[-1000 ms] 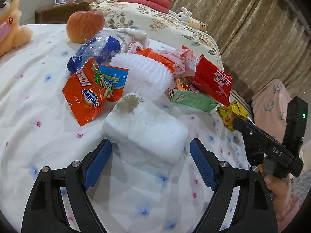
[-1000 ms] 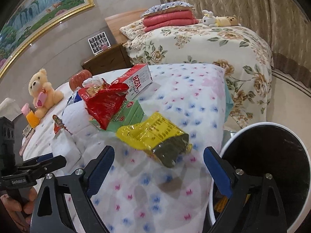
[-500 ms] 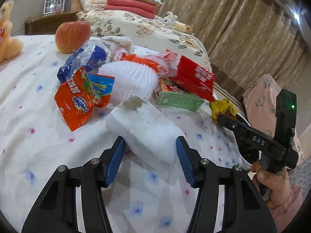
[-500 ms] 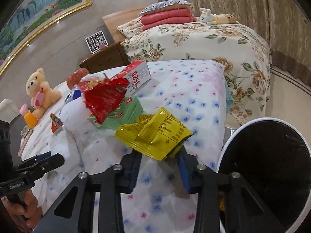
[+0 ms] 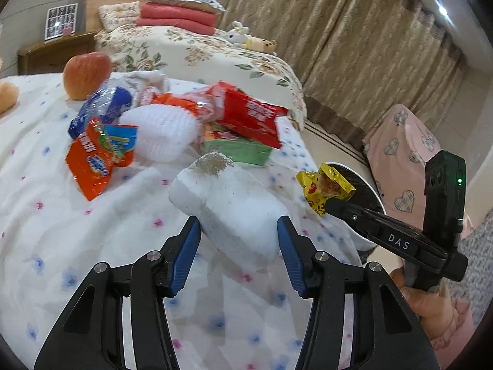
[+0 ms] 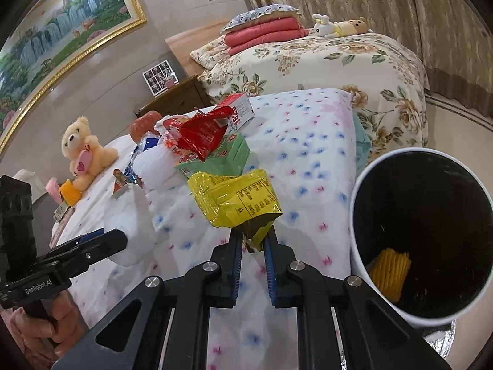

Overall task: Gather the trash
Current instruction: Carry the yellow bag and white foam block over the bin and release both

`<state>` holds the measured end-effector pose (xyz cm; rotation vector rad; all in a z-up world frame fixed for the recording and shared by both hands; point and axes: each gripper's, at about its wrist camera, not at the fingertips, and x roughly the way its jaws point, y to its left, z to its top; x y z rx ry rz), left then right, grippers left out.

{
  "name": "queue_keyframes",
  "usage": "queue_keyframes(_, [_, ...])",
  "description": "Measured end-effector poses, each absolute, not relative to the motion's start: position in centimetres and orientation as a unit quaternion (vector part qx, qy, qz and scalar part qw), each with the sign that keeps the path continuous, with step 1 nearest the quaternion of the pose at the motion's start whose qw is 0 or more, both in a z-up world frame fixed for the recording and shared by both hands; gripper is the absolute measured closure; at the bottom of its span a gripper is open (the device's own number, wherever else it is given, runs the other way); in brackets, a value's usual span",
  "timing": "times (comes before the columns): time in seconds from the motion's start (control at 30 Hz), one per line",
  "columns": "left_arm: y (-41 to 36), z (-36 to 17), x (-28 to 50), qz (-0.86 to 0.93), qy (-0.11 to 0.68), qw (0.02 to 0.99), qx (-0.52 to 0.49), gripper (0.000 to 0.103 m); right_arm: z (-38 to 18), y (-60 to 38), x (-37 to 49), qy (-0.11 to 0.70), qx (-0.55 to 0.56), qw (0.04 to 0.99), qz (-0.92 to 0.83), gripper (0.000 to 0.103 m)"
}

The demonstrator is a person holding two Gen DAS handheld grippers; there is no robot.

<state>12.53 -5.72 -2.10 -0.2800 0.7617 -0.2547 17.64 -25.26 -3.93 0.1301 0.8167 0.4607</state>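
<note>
Foam block (image 5: 231,206) — long axis pointing away, tilted upward.

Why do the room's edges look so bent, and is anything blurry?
Left wrist view: the fisheye lens bows the curtains; the red packet is smeared. Right wrist view: the painting's frame curves, a ceiling light glares, and the yellow wrapper is sharp.

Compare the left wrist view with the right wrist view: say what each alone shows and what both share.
Left wrist only: the orange Ovaltine packet and a pink heart-print cover.

Right wrist only: a teddy bear, a waterfall painting, and a yellow item inside the bin.

Both: the white foam block in the left gripper, the yellow wrapper pinched by the right gripper.
</note>
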Motion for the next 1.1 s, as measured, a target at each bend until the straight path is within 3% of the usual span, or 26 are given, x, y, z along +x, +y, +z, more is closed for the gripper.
queue_keyframes(1.1, [-19.2, -0.9, 16.1, -0.253, 0.380, 0.889, -0.037, 0.052, -3.2, -38.9, 14.1, 0.372, 0.130, 0.914, 0.101, 0.089])
